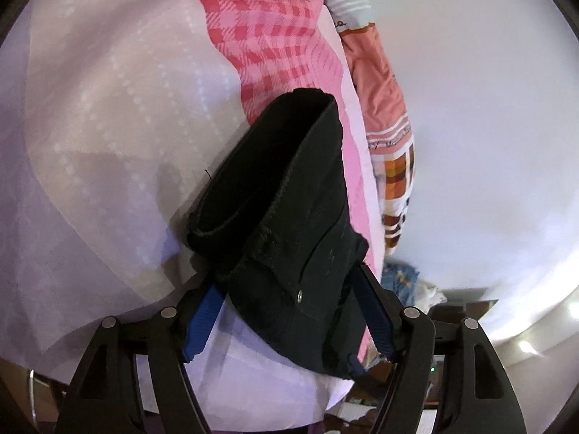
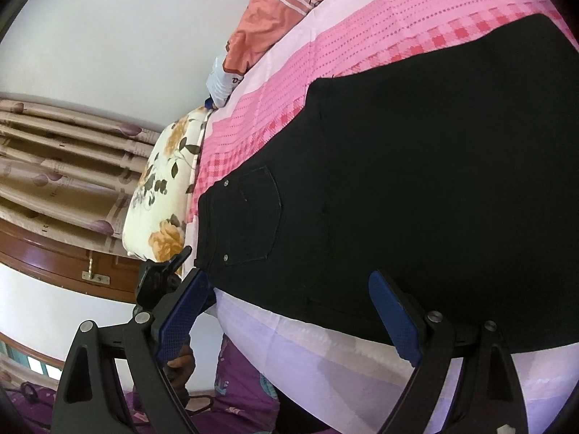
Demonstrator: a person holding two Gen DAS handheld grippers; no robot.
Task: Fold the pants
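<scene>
Black pants [image 2: 416, 181] lie flat on a pink and white bedsheet [image 2: 275, 108], waistband and back pocket [image 2: 249, 213] toward the right wrist camera. My right gripper [image 2: 293, 311] is open at the waistband edge, with the cloth's near edge between its blue pads [image 2: 396, 322]. In the left wrist view the black pants [image 1: 282, 217] fill the middle, with a leg opening turned up. My left gripper [image 1: 289, 322] has its blue pads [image 1: 201, 322] either side of a thick bunch of the black cloth.
A floral pillow [image 2: 159, 195] lies at the bed's end by a wooden headboard [image 2: 72, 264] and curtains [image 2: 54, 166]. An orange patterned quilt [image 1: 383, 101] runs along the wall side of the bed. Purple bedding [image 2: 246, 398] lies below the bed edge.
</scene>
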